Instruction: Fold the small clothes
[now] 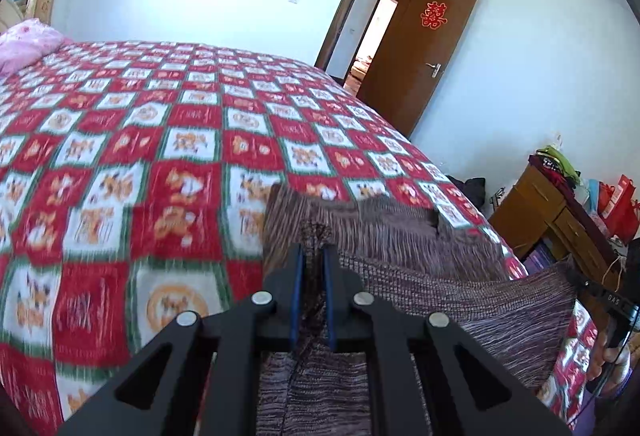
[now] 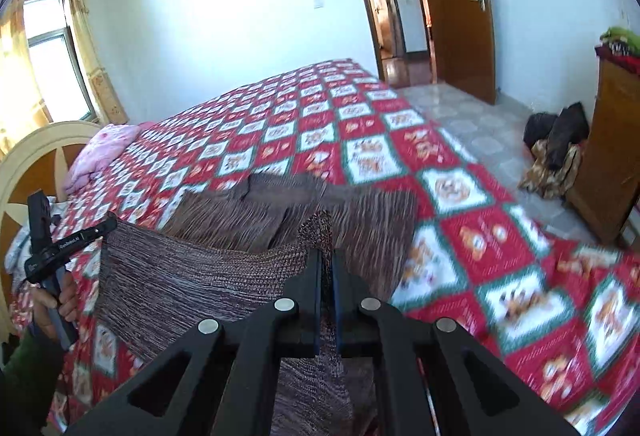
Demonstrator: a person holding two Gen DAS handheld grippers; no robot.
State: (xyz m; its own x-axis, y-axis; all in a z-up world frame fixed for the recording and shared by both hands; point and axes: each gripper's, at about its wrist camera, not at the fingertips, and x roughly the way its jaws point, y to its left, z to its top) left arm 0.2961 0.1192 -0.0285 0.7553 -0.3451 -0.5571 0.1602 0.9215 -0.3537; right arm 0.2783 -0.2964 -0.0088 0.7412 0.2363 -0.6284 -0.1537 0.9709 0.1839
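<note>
Over the near edge of the checked bedspread (image 1: pixel 120 140), left gripper (image 1: pixel 313 256) and right gripper (image 2: pixel 327 256) each pinch a corner of the brown knit garment (image 1: pixel 400 236); fabric stretched between them (likely lifting for a fold); far part rests on the bed.

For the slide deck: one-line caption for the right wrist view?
Right gripper shut on brown knit garment, lifting it over the checked bedspread.

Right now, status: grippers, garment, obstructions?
Left gripper shut on brown knit garment. Right gripper shut on its other corner. Garment stretched between them over the bed. Nothing in the way.
</note>
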